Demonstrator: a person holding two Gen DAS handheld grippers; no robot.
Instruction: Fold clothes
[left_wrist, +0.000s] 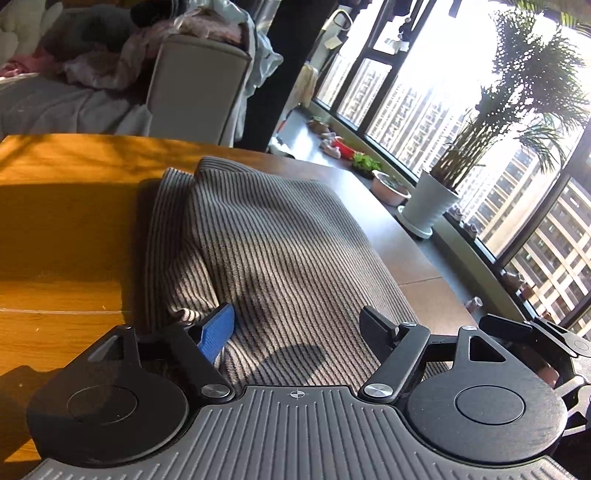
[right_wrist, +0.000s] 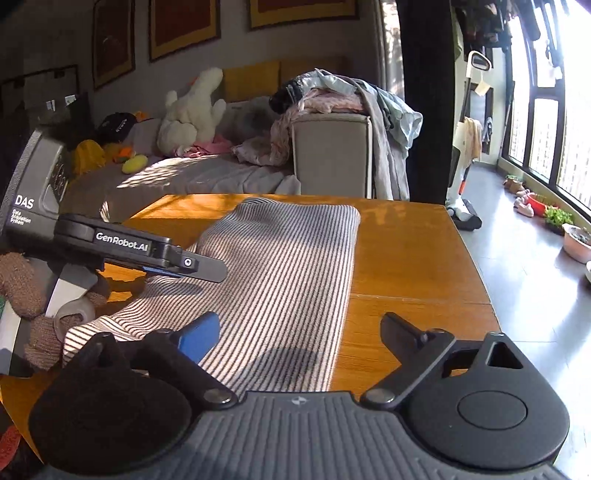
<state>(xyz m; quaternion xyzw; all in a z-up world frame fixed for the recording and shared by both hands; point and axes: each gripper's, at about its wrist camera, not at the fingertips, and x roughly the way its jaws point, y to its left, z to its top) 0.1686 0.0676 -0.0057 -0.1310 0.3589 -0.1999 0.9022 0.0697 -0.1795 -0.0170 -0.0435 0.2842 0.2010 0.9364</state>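
Note:
A grey-and-white striped garment (left_wrist: 266, 236) lies folded into a long rectangle on the wooden table (left_wrist: 55, 221). My left gripper (left_wrist: 297, 325) is open and low over its near end, and a small ruck of cloth lies by the blue-padded left finger (left_wrist: 218, 332). In the right wrist view the same garment (right_wrist: 291, 258) runs away from me. My right gripper (right_wrist: 301, 332) stands open over its near right edge, one finger over cloth and the other over bare table (right_wrist: 406, 258). The left gripper (right_wrist: 199, 269) shows from the side at the garment's left edge.
A hand in a brown knit glove (right_wrist: 14, 273) holds the left gripper. Behind the table stands a sofa (right_wrist: 332, 147) heaped with clothes and a plush toy (right_wrist: 192, 110). A potted plant (left_wrist: 432, 206) and bowls line the window on the right.

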